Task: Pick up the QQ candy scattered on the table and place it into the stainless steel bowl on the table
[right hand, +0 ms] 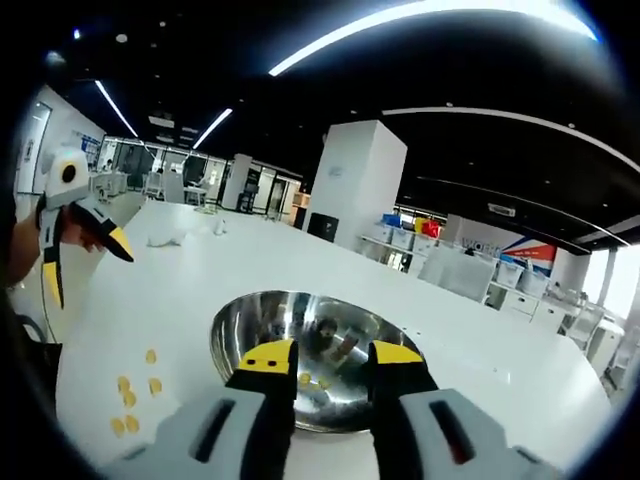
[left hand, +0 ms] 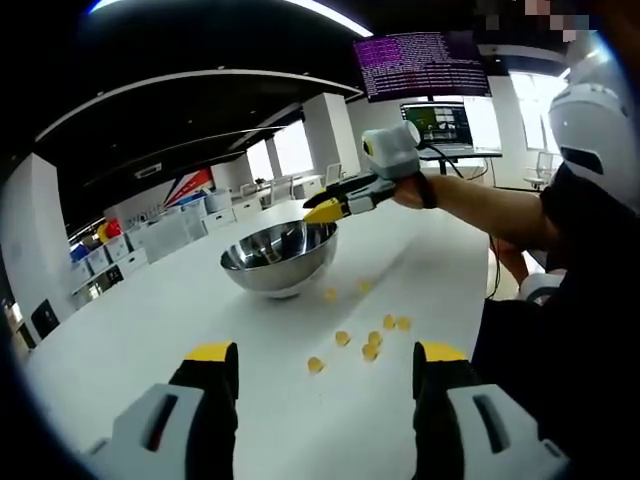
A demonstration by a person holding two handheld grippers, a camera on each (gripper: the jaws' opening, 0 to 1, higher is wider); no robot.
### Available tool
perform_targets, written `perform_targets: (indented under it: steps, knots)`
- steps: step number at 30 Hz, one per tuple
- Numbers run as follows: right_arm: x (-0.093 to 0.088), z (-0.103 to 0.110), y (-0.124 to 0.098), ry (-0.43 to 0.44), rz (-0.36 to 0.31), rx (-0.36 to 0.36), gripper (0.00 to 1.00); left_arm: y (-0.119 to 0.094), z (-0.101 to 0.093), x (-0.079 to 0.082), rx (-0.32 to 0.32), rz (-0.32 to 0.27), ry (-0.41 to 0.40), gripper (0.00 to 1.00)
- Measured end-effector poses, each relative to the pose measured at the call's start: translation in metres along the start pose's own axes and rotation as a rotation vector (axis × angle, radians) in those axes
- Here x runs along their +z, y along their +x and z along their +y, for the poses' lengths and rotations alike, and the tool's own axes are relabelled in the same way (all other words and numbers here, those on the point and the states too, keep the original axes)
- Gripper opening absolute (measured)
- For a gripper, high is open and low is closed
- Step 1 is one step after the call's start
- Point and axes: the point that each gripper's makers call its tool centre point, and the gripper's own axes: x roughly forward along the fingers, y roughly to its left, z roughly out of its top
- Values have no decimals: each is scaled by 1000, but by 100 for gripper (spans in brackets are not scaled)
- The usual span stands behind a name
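Right gripper point(right hand: 320, 362) over stainless steel bowl point(right hand: 240, 320), jaws parted, nothing visibly held | left gripper point(left hand: 325, 360) wide open, empty | QQ candies point(left hand: 370, 340) scattered on table point(left hand: 120, 330) just ahead of your left jaws, bowl-side | some candies in bowl.

Open-plan office or lab, white table point(left hand: 150, 330), monitors point(left hand: 425, 65), storage bins point(right hand: 405, 222), strip lights point(right hand: 420, 15)

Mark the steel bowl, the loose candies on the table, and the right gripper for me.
steel bowl point(left hand: 262, 272): left gripper view, on its outer wall.
loose candies point(left hand: 370, 351): left gripper view, on one piece in the cluster.
right gripper point(right hand: 332, 353): right gripper view, midway between its yellow tips, above the bowl.
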Motion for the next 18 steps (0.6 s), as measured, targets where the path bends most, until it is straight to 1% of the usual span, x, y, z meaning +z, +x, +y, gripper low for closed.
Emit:
perform_targets:
  steps: [5,8,14,18]
  knots:
    - [9,5,-7,-4,-26,3,25,0,0,1,2,-1,1,71]
    - [20,8,-12,-18,-54,-2,25,0,0,1,0,-1,1,71]
    - [58,9,-24,-51,-125,-10,26,1,-1,2,-2,2,6,71]
    - [88,8,-35,-69,-193,-12,27,1,-1,3,-1,2,8,71]
